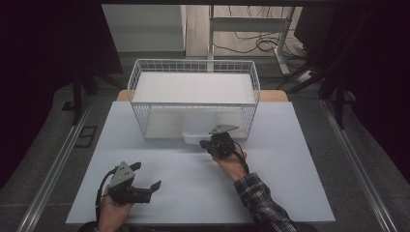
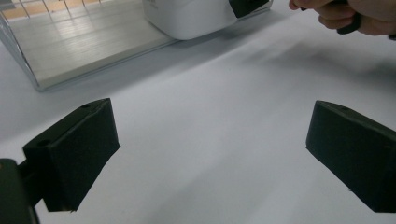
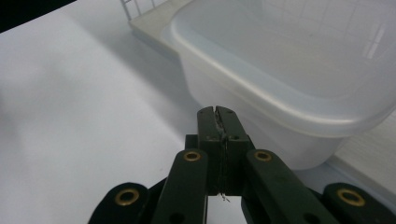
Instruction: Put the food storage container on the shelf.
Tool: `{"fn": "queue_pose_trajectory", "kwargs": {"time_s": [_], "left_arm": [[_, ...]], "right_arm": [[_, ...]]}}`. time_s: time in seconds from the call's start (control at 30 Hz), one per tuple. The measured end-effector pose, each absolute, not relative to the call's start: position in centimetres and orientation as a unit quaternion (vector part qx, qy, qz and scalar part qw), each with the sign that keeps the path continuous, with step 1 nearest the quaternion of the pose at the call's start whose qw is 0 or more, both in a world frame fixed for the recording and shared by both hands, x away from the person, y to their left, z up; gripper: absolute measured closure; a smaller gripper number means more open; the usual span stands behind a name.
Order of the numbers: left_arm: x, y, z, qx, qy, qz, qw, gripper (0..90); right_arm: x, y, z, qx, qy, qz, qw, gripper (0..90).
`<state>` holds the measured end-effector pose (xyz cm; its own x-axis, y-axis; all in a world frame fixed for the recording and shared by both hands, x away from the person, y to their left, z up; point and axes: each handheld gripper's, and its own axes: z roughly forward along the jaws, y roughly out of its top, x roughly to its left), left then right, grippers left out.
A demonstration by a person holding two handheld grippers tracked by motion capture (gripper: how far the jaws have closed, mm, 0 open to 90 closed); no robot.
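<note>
A white plastic container (image 1: 194,138) sticks out of the near side of a white wire basket (image 1: 140,82), low down on the table. In the right gripper view its translucent tub (image 3: 289,70) and thick rim loom close. My right gripper (image 1: 206,144) is shut with nothing between its jaws, and its tip (image 3: 217,116) is just in front of the tub's wall, under the rim. My left gripper (image 1: 146,175) hovers low over the near left of the table, away from the container (image 2: 187,18). Its jaws (image 2: 210,149) are wide open and hold nothing.
The pale table top (image 1: 270,183) stretches bare in front of the basket. The basket floor (image 2: 70,42) is a white board with wire at its left edge. The person's right hand (image 2: 350,14) shows at the top right of the left gripper view. Dark floor and rails flank the table.
</note>
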<state>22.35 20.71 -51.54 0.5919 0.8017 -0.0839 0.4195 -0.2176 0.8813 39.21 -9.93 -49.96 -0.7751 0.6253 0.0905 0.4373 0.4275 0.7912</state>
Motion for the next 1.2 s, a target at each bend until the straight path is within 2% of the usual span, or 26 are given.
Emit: {"fn": "queue_pose_trajectory", "kwargs": {"time_s": [0.3,0.77,1.2], "left_arm": [[22.2,20.6,-51.8,0.762,0.399,0.196,0.471,4.5],[22.4,20.4,-52.1,0.77,0.397,0.192,0.461,3.8],[22.6,20.3,-52.3,0.773,0.404,0.178,0.456,3.9]], "right_arm": [[40.5,-9.4,-50.1,0.324,0.833,0.436,0.111,89.1],[42.8,-8.8,-50.2,0.333,0.83,0.427,0.136,89.2],[43.9,-8.3,-50.4,0.342,0.827,0.424,0.137,89.1]]}}
